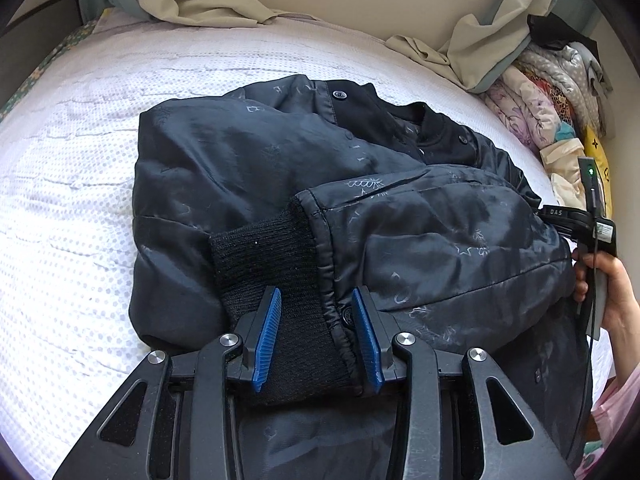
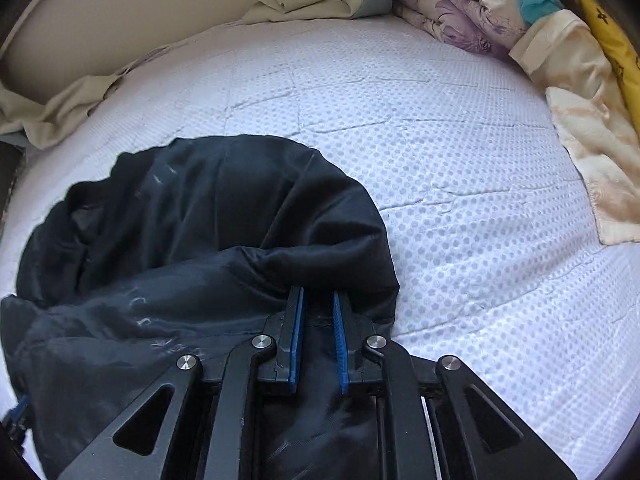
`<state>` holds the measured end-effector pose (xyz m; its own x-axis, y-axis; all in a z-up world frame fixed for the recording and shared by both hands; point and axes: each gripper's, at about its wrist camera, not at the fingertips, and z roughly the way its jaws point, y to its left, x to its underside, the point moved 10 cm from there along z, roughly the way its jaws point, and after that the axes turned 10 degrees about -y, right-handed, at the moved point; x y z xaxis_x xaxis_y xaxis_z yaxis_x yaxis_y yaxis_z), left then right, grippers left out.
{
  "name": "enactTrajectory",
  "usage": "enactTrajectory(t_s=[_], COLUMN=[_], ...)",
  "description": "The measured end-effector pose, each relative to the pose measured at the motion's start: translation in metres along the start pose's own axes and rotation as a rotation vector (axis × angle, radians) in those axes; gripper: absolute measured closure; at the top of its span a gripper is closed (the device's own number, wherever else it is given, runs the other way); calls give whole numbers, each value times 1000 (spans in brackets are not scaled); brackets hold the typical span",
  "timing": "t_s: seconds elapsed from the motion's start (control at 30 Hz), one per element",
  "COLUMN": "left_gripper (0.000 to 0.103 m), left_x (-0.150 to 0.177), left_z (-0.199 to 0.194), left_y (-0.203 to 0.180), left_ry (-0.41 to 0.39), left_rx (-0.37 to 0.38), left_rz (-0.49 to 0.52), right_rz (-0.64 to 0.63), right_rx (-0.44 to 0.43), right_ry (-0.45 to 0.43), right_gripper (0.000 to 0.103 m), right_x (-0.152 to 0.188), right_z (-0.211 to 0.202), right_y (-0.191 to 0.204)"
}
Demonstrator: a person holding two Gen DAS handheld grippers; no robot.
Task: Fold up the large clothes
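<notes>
A black bomber jacket [image 1: 248, 168] with faint white print lies on the white dotted bedspread [image 1: 72, 208]. One sleeve is folded across the body. Its black knit cuff [image 1: 272, 264] sits between the blue pads of my left gripper [image 1: 316, 300], whose jaws stand on either side of the cuff and the jacket's edge. In the right wrist view, my right gripper [image 2: 318, 296] has its blue pads close together on a fold of the jacket [image 2: 200, 216] at the garment's right edge. The right gripper [image 1: 592, 224] also shows at the far right of the left wrist view, held by a hand.
Folded floral quilts [image 2: 472, 12] and a cream towel [image 2: 592, 132] are stacked along the right side of the bed. A crumpled beige sheet [image 1: 192, 0] lies at the head by the wall. White bedspread [image 2: 460, 208] stretches to the right of the jacket.
</notes>
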<state>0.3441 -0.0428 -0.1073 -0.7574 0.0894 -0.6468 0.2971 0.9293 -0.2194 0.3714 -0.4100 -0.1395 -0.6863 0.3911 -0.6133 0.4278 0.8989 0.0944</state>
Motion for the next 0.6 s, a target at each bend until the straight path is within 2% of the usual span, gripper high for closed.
enactTrajectory(t_s=[0.1, 0.2, 0.3, 0.37, 0.47, 0.53, 0.6], left_gripper=[59, 59, 59, 59, 59, 59, 59], left_x=[1, 1, 1, 1, 1, 2, 2], left_z=[1, 3, 3, 3, 3, 3, 3], left_y=[-1, -2, -3, -2, -2, -3, -3], left_ry=[1, 2, 2, 4, 6, 6, 6], left_rx=[10, 14, 6, 4, 3, 1, -3], left_rz=[-6, -13, 0, -1, -2, 1, 0], right_rz=[-39, -20, -53, -61, 29, 47, 7], right_rx=[27, 37, 63, 49, -26, -73, -96], right_ry=[-14, -43, -75, -64, -51, -118, -178], right_gripper=[96, 98, 99, 97, 95, 91, 90], right_x=[3, 4, 4, 1, -10, -21, -25], right_z=[8, 12, 8, 2, -28, -62, -94], right_y=[0, -3, -3, -1, -4, -4, 5])
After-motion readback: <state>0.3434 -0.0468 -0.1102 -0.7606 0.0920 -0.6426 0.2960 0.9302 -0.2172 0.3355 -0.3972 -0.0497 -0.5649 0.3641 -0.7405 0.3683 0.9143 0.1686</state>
